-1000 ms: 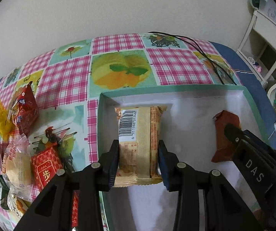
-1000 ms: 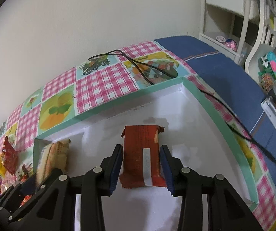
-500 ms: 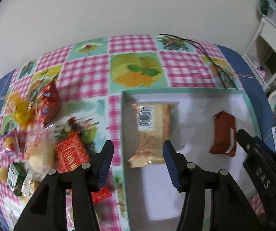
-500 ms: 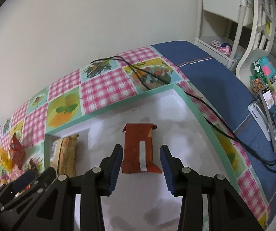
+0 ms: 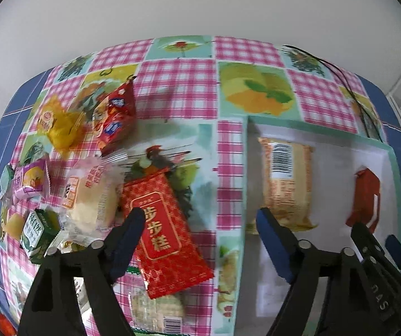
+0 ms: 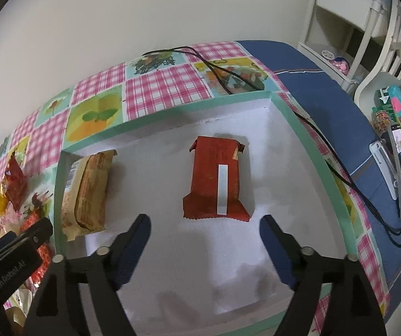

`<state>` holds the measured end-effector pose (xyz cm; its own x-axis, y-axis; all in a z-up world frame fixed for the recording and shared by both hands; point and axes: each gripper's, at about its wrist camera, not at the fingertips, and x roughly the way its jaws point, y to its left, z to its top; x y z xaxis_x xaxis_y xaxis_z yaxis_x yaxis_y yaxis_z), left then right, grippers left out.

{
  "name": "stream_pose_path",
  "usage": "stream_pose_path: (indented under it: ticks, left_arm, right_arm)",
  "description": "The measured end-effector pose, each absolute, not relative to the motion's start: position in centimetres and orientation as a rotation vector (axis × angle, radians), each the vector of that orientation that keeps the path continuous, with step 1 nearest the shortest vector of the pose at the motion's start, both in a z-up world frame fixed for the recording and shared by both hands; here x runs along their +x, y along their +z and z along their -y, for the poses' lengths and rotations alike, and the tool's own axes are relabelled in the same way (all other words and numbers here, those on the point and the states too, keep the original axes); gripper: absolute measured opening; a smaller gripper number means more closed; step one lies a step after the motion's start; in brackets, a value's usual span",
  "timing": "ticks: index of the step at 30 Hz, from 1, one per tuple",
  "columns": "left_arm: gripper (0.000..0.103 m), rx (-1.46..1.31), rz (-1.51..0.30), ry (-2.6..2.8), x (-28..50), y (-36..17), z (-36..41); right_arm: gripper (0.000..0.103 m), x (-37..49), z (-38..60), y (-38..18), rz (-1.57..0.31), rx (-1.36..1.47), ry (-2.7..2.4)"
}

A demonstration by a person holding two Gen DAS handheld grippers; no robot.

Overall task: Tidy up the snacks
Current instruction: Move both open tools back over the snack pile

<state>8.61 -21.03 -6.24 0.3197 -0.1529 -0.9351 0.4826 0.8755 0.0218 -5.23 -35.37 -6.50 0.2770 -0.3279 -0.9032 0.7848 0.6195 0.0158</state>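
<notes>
left gripper (image 5: 200, 221): jaws have just been opening, now wide apart, nothing pinched; I see it over the tablecloth (image 5: 178, 84) just left of the box wall.
right gripper (image 6: 204, 225): jaws have just been opening, now spread, empty; it hangs over the box floor.
step: I judge both drop-offs done, two snacks sit in the box, both tools free, so I'm at the turn toward the next pick.
tan packet (image 5: 285, 182): flat in the box's left part, barcode up, at 1 o'clock of my left tips, clear of the pads.
brown-red packet (image 6: 217, 184): flat mid-box, white strip up, at 12 o'clock of my right tips, just ahead, not touched.
box (image 6: 306, 140): white inside, green rim, mostly bare floor.
red gold-lettered packet (image 5: 164, 229): on the cloth directly under my left jaws, left pad overlaps its edge in view; contact I can't tell.
loose pile: pale bun pack (image 5: 91, 196) at 10 o'clock, green carton (image 5: 39, 229) at 9, purple pack (image 5: 31, 182) beyond it, red chip bag (image 5: 116, 117) and yellow bag (image 5: 60, 126) at 11.
next move: I guess left drops straight onto the red gold-lettered packet, squared across its narrow side; right must swing left past the box wall toward the pile.
risk: thin flat foil, pads may slide off; neighbours crowd it.
cable (image 6: 222, 72): black, at 12 o'clock beyond the box, out of my way.
</notes>
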Motion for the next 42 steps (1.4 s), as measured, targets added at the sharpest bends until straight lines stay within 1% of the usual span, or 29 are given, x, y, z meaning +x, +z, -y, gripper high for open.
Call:
stream_pose_path:
  ticks: [1, 2, 4, 6, 7, 9, 16, 25, 35, 42]
  left_arm:
    - [0.089, 0.328, -1.173, -0.417, 8.7, -6.4, 21.0]
    - [0.091, 0.331, -1.169, -0.411, 8.9, -6.5, 21.0]
    - [0.092, 0.334, -1.16, -0.402, 9.0, -6.5, 20.9]
    - [0.093, 0.329, -1.158, -0.405, 9.0, -6.5, 20.8]
    - [0.095, 0.326, -1.157, -0.405, 9.0, -6.5, 20.7]
    - [0.1, 0.324, -1.15, -0.391, 8.8, -6.4, 20.4]
    - [0.1, 0.349, -1.137, -0.35, 7.5, -6.2, 18.5]
    - [0.1, 0.356, -1.102, -0.32, 6.8, -4.1, 14.4]
    - [0.1, 0.317, -1.131, -0.279, 6.8, -3.4, 9.0]
    - [0.1, 0.258, -1.134, -0.25, 7.2, -2.3, 5.4]
  right_arm:
    - [0.091, -5.2, 35.3, -6.6, -1.042, 0.517, -0.795]
    - [0.096, -5.1, 35.3, -6.7, -1.048, 0.511, -0.796]
    - [0.101, -5.0, 35.2, -6.8, -1.057, 0.504, -0.793]
    - [0.103, -4.9, 35.0, -6.8, -1.061, 0.496, -0.791]
    - [0.103, -4.9, 35.0, -6.8, -1.062, 0.494, -0.791]
    - [0.103, -4.9, 34.6, -6.7, -1.065, 0.489, -0.79]
    - [0.103, -5.3, 32.5, -6.7, -1.088, 0.493, -0.768]
    - [0.103, -6.4, 29.8, -6.2, -1.093, 0.493, -0.748]
    - [0.103, -6.9, 25.9, -4.7, -1.068, 0.455, -0.696]
    - [0.103, -5.6, 22.5, -4.0, -1.06, 0.422, -0.605]
